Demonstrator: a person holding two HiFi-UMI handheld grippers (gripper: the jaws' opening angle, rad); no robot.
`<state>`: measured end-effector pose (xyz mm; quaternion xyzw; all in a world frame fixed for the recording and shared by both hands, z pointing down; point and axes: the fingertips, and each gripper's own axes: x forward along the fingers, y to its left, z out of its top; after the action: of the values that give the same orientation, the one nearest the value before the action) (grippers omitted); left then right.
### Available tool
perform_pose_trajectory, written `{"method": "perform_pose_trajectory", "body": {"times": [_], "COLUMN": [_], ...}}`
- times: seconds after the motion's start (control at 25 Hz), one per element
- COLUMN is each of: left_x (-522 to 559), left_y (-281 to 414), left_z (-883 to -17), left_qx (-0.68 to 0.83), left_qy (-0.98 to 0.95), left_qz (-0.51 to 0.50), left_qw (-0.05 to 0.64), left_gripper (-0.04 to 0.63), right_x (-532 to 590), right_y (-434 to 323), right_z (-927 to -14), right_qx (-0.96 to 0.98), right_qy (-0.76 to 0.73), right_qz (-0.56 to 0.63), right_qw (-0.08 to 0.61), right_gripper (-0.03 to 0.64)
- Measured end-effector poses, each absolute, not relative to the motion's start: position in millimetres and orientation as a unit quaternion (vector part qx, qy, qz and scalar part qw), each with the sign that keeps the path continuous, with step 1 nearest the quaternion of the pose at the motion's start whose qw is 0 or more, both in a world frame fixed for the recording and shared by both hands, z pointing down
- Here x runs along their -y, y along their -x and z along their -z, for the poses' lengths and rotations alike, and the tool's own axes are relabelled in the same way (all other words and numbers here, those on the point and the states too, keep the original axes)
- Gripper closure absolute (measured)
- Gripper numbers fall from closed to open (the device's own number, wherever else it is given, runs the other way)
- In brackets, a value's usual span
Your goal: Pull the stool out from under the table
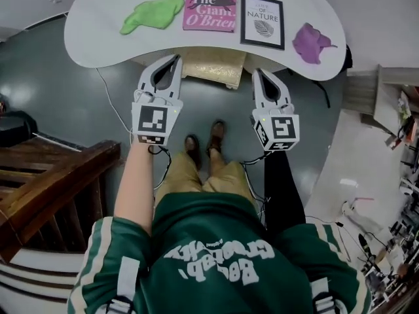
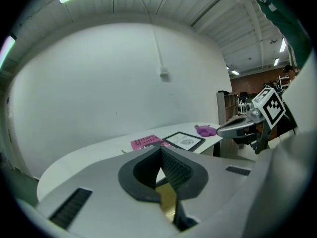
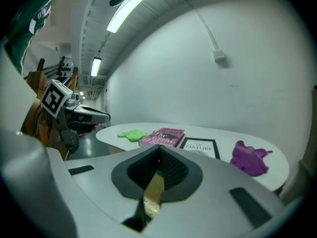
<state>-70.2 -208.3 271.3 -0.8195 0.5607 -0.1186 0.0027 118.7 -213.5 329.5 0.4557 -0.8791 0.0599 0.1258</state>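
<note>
Person stands before desk (image 1: 98, 18), left gripper (image 1: 174, 60) and right gripper (image 1: 256, 72) raised side by side, both jaws fully closed, gripping nothing. Gold-topped stool (image 1: 216, 65) sits tucked under desk's near edge, between grippers. Beyond: pink book (image 1: 209, 5), framed print (image 1: 262, 21). Advice: open jaws, grip near rim, pull straight back.

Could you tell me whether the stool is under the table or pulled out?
Under: the stool shows only its front edge past the table.
</note>
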Motion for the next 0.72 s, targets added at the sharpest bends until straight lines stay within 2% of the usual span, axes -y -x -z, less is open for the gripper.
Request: {"method": "perform_pose_trajectory", "body": {"times": [0.24, 0.56, 0.6, 0.64, 0.68, 0.72], "left_x": [220.8, 241.0, 243.0, 244.7, 245.8, 246.4], "left_y": [96.7, 120.9, 122.7, 124.5, 126.6, 129.3], "left_z": [-354.3, -497.4, -515.1, -531.8, -547.1, -561.3], "left_qx": [-0.557, -0.529, -0.520, -0.512, -0.505, -0.501], "left_qy": [0.818, 0.818, 0.821, 0.823, 0.824, 0.825], "left_qz": [0.140, 0.203, 0.209, 0.214, 0.217, 0.217], "left_qw": [-0.038, -0.098, -0.109, -0.121, -0.134, -0.146], "left_gripper": [0.581, 0.571, 0.517, 0.395, 0.357, 0.346], "right_x": [214.6, 227.1, 230.7, 234.7, 238.2, 241.3], "right_y": [-109.3, -104.6, -103.1, -102.0, -101.6, -102.1], "right_z": [-410.9, -524.8, -538.9, -552.8, -566.3, -579.8], "right_qx": [0.867, 0.847, 0.846, 0.846, 0.845, 0.844], "right_qy": [-0.460, -0.464, -0.461, -0.458, -0.455, -0.452], "right_qz": [-0.101, -0.131, -0.131, -0.132, -0.136, -0.142], "right_qw": [0.165, 0.222, 0.232, 0.240, 0.246, 0.250], "right_gripper": [0.606, 0.498, 0.477, 0.458, 0.437, 0.419]}}
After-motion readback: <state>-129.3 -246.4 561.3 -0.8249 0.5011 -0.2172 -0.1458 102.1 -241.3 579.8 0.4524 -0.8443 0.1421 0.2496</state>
